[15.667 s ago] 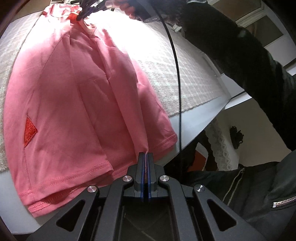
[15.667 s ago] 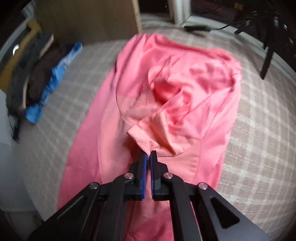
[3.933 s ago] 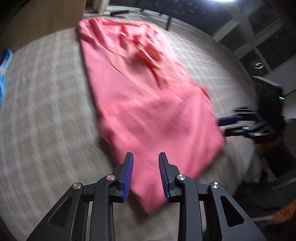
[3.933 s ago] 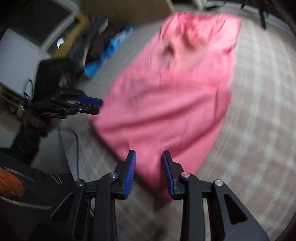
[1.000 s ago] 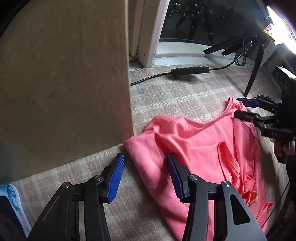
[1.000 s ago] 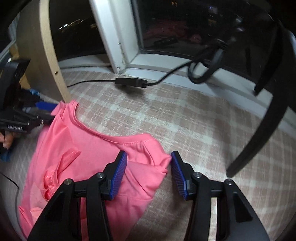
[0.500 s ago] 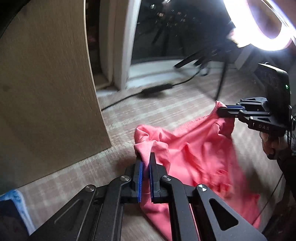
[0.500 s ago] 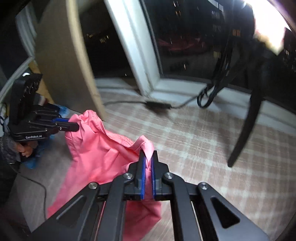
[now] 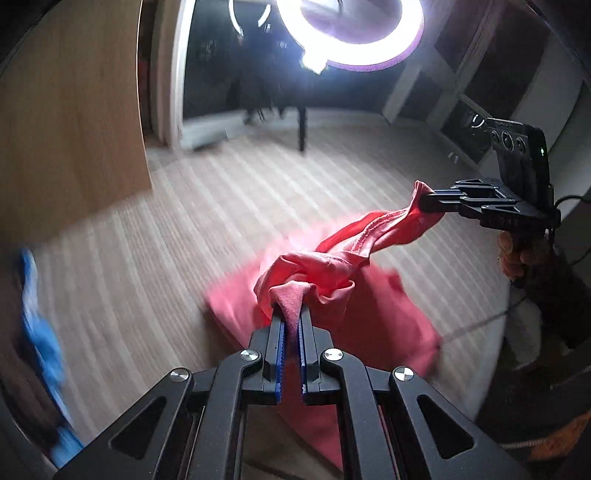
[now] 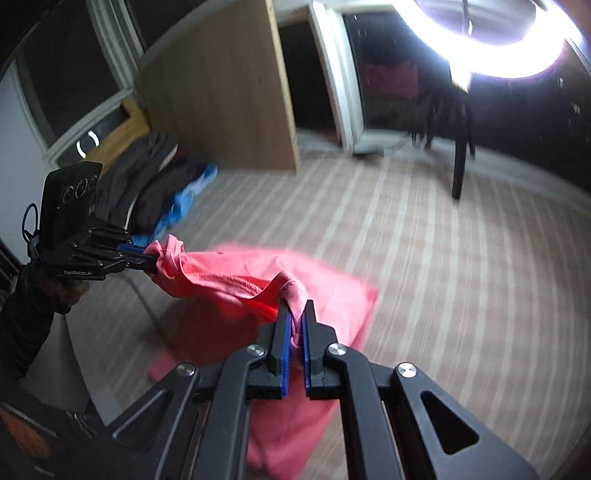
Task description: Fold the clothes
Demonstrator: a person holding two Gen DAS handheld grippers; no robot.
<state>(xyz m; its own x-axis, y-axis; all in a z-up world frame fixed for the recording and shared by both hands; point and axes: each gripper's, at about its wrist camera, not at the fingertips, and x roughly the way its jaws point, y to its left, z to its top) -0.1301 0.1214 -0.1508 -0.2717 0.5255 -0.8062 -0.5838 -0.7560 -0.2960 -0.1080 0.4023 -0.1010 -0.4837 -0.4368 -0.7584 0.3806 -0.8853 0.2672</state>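
While both grippers lift, entries run left to right.
Left gripper (image 9: 290, 328): jaws clamped on one shoulder corner of the coral-pink knit T-shirt (image 9: 362, 321).
Shirt: neckline strung between the grips, body draping onto the beige checked tablecloth (image 9: 155, 236), probably so the top can fold over.
Right gripper (image 10: 295, 328): pinching the other shoulder.
Unclear: hem blurred and cut off by fingers; dark and blue garment pile (image 10: 162, 192) indistinct.

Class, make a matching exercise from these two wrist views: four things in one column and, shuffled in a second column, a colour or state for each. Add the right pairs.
Things:
1. pink shirt
2. ring light
3. wooden panel
4. blue garment

States:
A. glowing overhead
B. pinched by both grippers, lifted at the neck
C. lying among dark clothes
D. standing upright

Pairs: 1-B, 2-A, 3-D, 4-C
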